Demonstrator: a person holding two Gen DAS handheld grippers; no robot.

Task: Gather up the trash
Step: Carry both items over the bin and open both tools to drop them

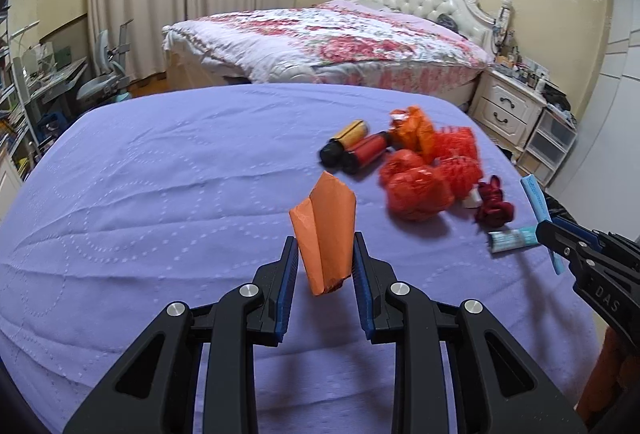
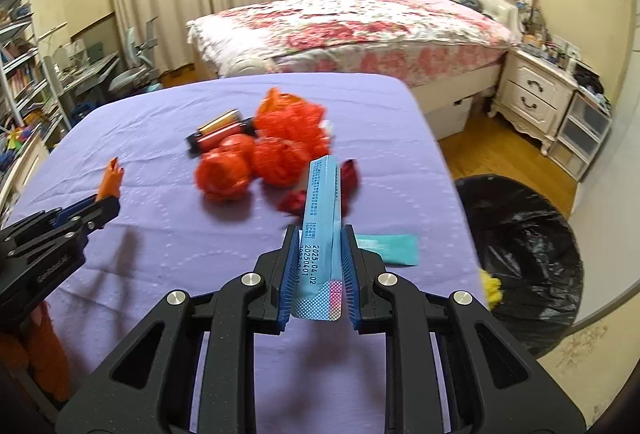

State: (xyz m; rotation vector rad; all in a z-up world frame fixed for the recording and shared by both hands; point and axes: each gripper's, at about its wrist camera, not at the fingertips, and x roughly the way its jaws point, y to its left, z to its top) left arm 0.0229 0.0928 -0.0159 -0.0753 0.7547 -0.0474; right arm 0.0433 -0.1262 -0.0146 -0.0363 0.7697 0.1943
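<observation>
Claws tilted down: left claw point(image 1: 325, 258) grips orange wrapper point(image 1: 326, 230) (upright).

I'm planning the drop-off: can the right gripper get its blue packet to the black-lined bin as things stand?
Probably yes. The right gripper is shut on the blue packet, and the black-lined bin stands open just off the table's right edge, with nothing visible between them.

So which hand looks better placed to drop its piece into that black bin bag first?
Probably the right. The right hand-held gripper, clamping the blue packet, is beside the black bin bag. The left hand-held gripper, holding orange paper, is farther off.
</observation>
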